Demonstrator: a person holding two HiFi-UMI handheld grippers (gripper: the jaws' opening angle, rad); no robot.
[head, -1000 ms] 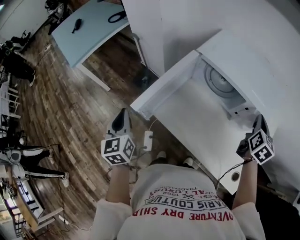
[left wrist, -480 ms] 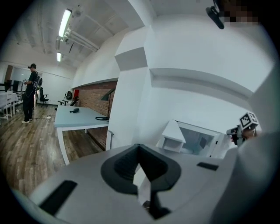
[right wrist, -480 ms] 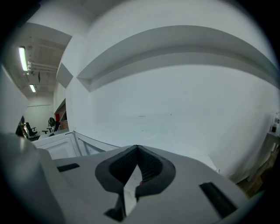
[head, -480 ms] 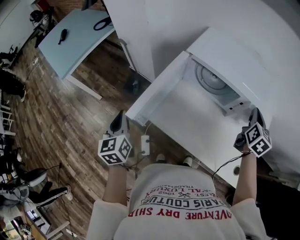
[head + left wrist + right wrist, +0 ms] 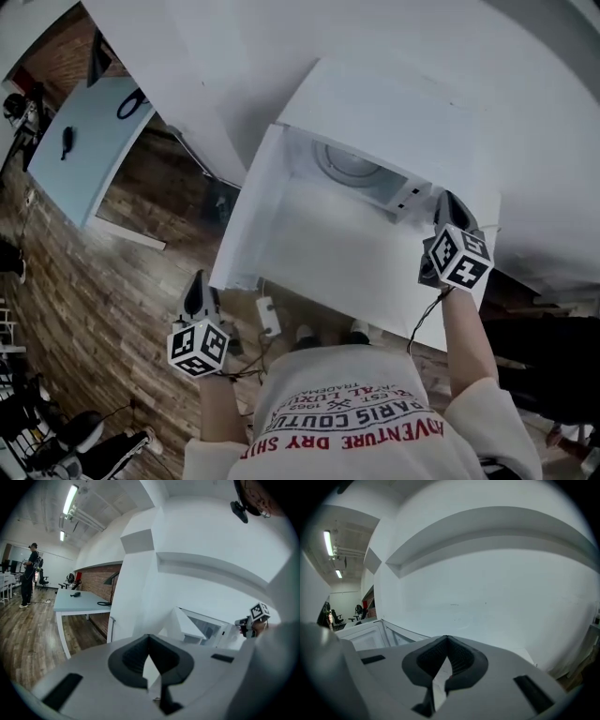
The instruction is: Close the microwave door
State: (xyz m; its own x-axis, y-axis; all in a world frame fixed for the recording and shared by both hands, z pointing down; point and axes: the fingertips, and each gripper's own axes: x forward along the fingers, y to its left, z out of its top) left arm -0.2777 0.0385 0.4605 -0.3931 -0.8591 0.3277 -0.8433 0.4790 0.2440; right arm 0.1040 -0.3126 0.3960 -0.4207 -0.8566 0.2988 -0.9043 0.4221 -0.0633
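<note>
Nearest me, my left tongs, clenched on nothing, hang low beside the free edge of the microwave door. Shoved from here, I reckon they could skid off that smooth panel. They could also slam it onto my right tongs, likewise clenched empty, at the microwave's right front corner. The door stands wide open at the cavity's left, its long face running from the hinge out toward me.

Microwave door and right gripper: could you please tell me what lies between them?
In the head view, only bare white tabletop spans from the open microwave door to the right gripper.
</note>
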